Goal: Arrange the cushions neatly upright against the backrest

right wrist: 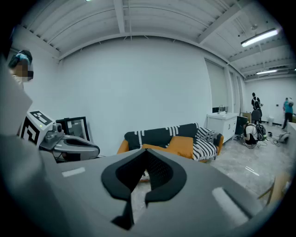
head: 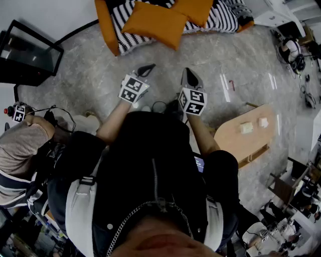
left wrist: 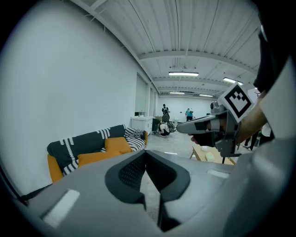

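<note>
Head view looks down on a person standing on a grey marbled floor, holding a gripper in each hand, both pointing toward twelve o'clock. The left gripper [head: 148,68] has its fingers pressed together with nothing between them. The right gripper [head: 188,71] is closed the same way and is also empty. Both are well apart from the sofa [head: 104,22], which lies across the top at twelve o'clock. The sofa is orange, with a black-and-white striped throw [head: 220,20] over it.

Two orange cushions lie on its seat. The larger cushion [head: 150,24] sits tilted at the seat's front edge. The second cushion [head: 194,9] is just beyond it at about one o'clock, nearer the backrest; in the right gripper view it seems to lean more upright.

A low wooden table [head: 235,145] stands at four o'clock from the person, carrying two small pale blocks [head: 246,127]. A black glass-fronted cabinet [head: 27,50] stands at ten o'clock, and a seated person [head: 20,145] is at nine o'clock.
</note>
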The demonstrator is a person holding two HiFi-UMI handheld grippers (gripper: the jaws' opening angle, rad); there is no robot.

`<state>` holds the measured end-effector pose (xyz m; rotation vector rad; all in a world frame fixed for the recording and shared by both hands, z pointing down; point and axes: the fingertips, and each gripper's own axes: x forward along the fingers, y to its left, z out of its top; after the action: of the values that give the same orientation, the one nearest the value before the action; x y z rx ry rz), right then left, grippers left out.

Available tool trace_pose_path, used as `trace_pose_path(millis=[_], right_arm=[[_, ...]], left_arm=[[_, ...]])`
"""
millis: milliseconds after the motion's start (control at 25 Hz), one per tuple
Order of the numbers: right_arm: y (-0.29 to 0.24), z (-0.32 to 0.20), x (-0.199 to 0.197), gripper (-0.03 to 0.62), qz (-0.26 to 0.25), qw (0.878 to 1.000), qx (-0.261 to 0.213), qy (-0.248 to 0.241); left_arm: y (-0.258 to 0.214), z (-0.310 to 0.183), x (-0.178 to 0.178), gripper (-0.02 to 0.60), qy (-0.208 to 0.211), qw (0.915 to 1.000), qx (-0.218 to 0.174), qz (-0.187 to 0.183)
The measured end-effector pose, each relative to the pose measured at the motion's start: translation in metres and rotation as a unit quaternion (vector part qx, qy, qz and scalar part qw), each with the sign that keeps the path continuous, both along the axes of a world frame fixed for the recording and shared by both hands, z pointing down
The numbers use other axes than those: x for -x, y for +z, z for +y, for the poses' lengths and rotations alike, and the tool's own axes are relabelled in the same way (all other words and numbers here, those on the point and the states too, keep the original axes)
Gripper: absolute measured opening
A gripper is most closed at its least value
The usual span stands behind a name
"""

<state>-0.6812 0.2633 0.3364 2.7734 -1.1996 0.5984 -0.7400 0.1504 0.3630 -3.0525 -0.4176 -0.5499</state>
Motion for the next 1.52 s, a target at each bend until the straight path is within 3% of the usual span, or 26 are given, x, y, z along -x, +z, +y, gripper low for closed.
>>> trace_pose_path(millis=[320, 960, 1240, 1520], right_arm=[[-0.002, -0.01, 0.004, 0.003, 0.004, 0.999, -0.03, 0.01], [0.016, -0.021, 0.01, 0.003, -0.027, 0.999, -0.018, 0.007], [0.042, -0.014, -0.005, 0.003, -0.067, 0.998, -0.01, 0.01], [0.067, -0.032, -0.049, 0.003, -0.089, 0.996, 0.0, 0.001]], left_arm=[[0.005, -0.012, 0.003, 0.011, 0.007, 0.9999, 0.008, 0.004], [0.019, -0.033, -0.001, 0.011, -0.006, 0.9998, 0.015, -0.007], [0.044, -0.035, -0.02, 0.011, -0.009, 0.9991, 0.021, -0.035], [0.056, -0.058, -0.054, 0.011, -0.029, 0.9978, 0.017, -0.057]])
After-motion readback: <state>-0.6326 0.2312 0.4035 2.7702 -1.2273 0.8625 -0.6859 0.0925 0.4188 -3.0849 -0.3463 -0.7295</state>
